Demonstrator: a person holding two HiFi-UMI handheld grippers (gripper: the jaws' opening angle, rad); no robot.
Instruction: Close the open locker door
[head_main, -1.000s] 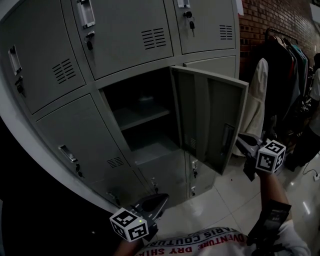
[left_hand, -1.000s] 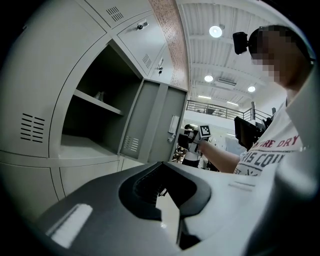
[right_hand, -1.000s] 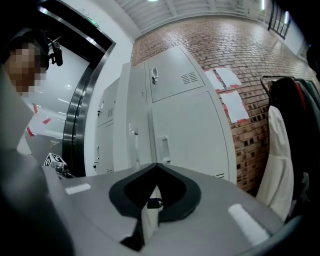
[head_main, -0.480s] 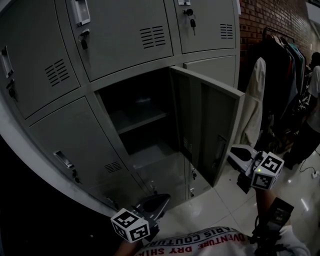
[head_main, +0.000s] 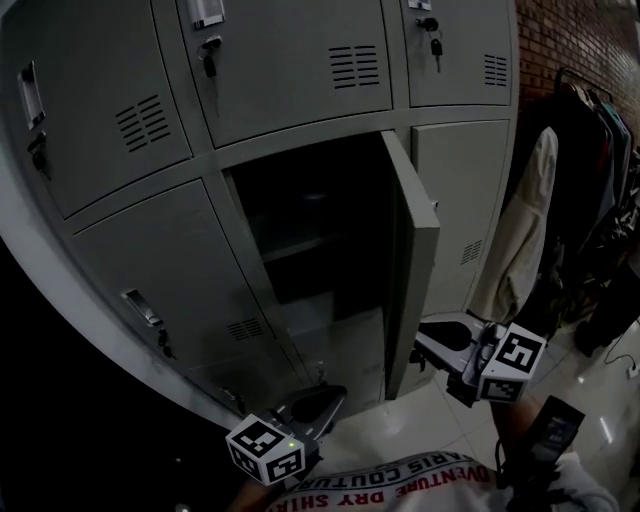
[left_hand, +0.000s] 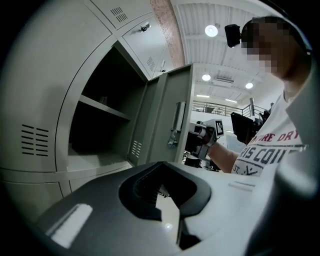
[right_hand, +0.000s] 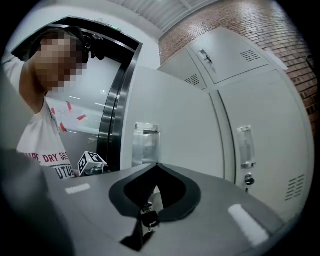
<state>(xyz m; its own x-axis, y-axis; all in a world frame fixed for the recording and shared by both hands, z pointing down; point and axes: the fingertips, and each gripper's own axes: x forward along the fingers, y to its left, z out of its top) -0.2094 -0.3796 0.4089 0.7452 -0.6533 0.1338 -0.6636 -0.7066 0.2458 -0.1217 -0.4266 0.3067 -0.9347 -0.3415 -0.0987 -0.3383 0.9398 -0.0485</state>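
head view: the locker door (head_main: 412, 270) is seen ajar in the middle row, upright, hinged on its right. the right tongs (head_main: 432, 345) are held low, just beside its outer face, nearer than the left tongs (head_main: 312, 408). left gripper view: tongs pinched together, empty, door ahead. right gripper view: tongs pressed together on nothing, door face straight ahead; a leftward push is judged due.

A locker area in a large hall is being shown — one wall is being taken up by grey metal lockers (head_main: 280, 60) with vents and keys, hanging garments (head_main: 522, 235) are being kept beside a brick wall (head_main: 570, 35), and a glossy tiled floor (head_main: 440, 425) is being lit by round ceiling lights (left_hand: 211, 31).
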